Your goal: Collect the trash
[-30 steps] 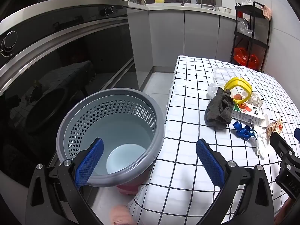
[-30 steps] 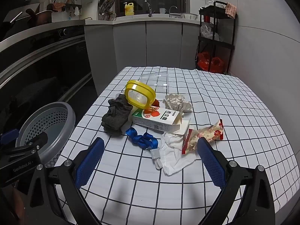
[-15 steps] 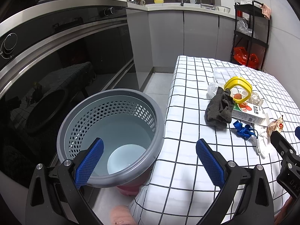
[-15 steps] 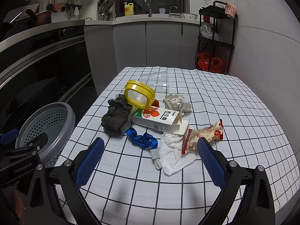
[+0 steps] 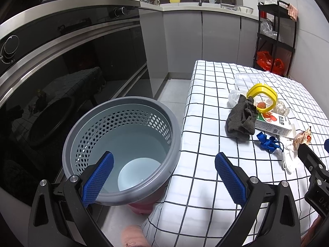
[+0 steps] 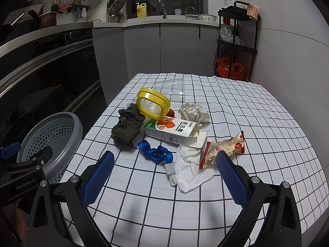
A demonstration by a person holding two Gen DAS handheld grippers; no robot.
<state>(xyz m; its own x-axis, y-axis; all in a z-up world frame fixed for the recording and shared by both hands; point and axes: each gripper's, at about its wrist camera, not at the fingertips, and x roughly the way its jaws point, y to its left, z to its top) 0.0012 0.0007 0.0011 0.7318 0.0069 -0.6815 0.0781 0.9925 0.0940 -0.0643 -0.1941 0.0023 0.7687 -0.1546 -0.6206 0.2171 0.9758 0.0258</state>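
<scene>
Since 1 s ago: almost no change; left view has shifted a touch, bin and table sit slightly lower-right in frame, trash unmoved. Table (image 6: 236, 107), checked cloth, holds all trash in one cluster near its centre. Bin (image 5: 123, 111), grey, perforated wall, stands on floor touching table's left edge; nothing in it but a pale round base. Carton (image 6: 172, 130) lies flat, mid-cluster. Rag (image 6: 127, 125), dark, crumpled, just left of carton, touching it. Clear cup (image 6: 170, 88) on its side, behind. Yellow lid (image 6: 153, 105) tilted, leaning on carton and rag. Tissue (image 6: 191, 170), white, at front. Paper ball (image 6: 193, 112) right of lid. Wrapper (image 6: 224, 148) lies over tissue's right edge. Blue ribbon (image 6: 155, 152) in front of carton. Left gripper (image 5: 164, 177): fingers wide apart, holding nothing, over bin rim and table edge. Right gripper (image 6: 164, 177): fingers spread wide, holding nothing, hovers short of tissue.
</scene>
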